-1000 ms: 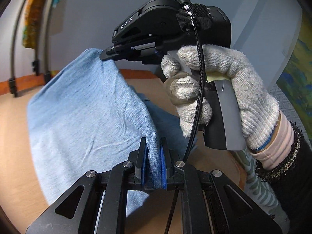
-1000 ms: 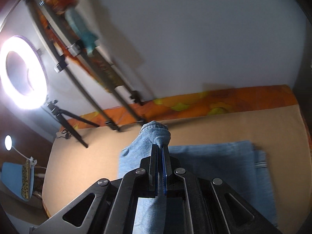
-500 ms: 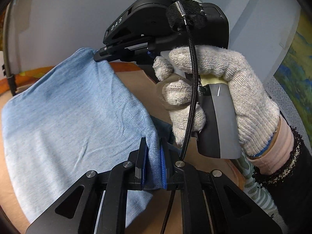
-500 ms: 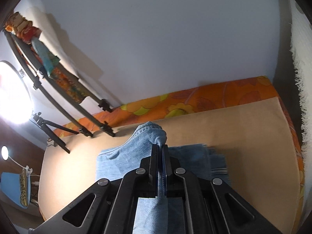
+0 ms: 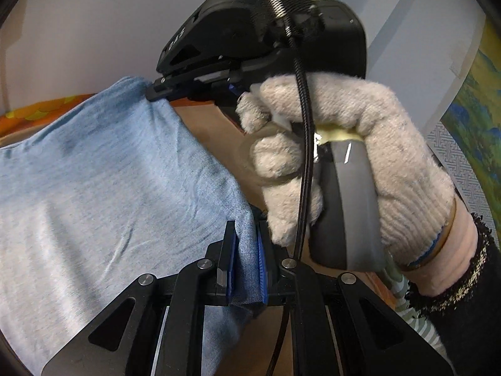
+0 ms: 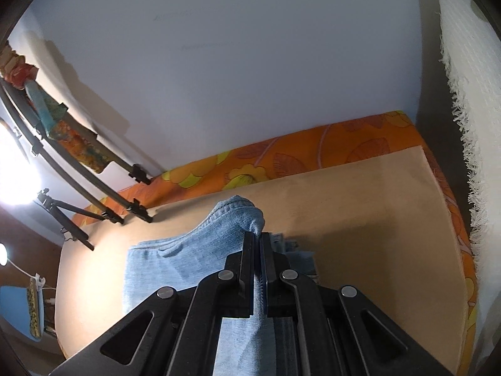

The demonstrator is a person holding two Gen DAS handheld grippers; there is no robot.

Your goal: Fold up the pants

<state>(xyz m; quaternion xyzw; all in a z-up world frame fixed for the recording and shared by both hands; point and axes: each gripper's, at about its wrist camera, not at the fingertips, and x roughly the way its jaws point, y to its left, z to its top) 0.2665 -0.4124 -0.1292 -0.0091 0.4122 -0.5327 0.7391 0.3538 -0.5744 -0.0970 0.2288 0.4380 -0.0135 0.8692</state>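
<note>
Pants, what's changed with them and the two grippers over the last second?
Both grippers carried the held edge of the pants across the tan surface: in the right wrist view, the folded denim that lay bare to the right is now nearly all covered. Unchanged: left gripper and right gripper stay shut on the denim.

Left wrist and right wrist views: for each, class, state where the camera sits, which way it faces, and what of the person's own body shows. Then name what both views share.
Left wrist: on the left gripper, facing across the lifted pants toward the right gripper and gloved right hand.
Right wrist: on the right gripper, facing along the tan surface to the wall; no body shows.
Shared: the pants, clamped by both grippers.
</note>
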